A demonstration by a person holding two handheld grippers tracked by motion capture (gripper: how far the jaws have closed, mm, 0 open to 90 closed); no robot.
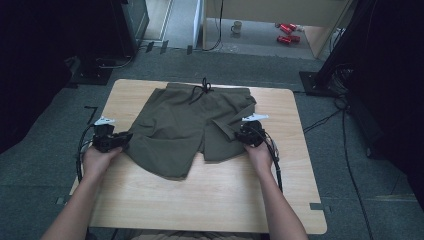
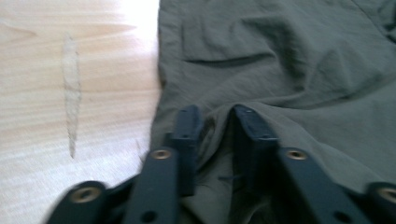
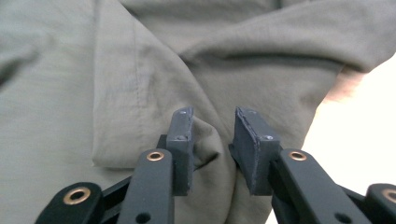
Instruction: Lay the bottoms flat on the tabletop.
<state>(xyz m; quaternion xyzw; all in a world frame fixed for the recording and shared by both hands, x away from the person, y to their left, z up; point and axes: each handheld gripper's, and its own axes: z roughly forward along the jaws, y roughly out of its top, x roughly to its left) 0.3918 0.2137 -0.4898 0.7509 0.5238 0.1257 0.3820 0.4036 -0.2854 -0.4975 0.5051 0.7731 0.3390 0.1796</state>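
Olive-green shorts point(image 1: 185, 125) with a dark drawstring point(image 1: 202, 89) lie spread on the wooden table point(image 1: 200, 200), waistband at the far side. My left gripper point(image 1: 127, 137) sits at the outer edge of the left leg. In the left gripper view its jaws point(image 2: 215, 114) stand a little apart with a raised fold of the shorts point(image 2: 289, 56) between them, not pinched. My right gripper point(image 1: 239, 134) is at the right leg, where a flap is folded over. Its jaws point(image 3: 214, 116) are also apart, a loose ridge of cloth point(image 3: 56, 93) between the pads.
Bare table shows in front of the shorts and along both sides. Beyond the far edge lie grey floor, cables point(image 1: 345, 130), red cans point(image 1: 287, 34) and a mug point(image 1: 236, 27). Dark furniture stands at left and right.
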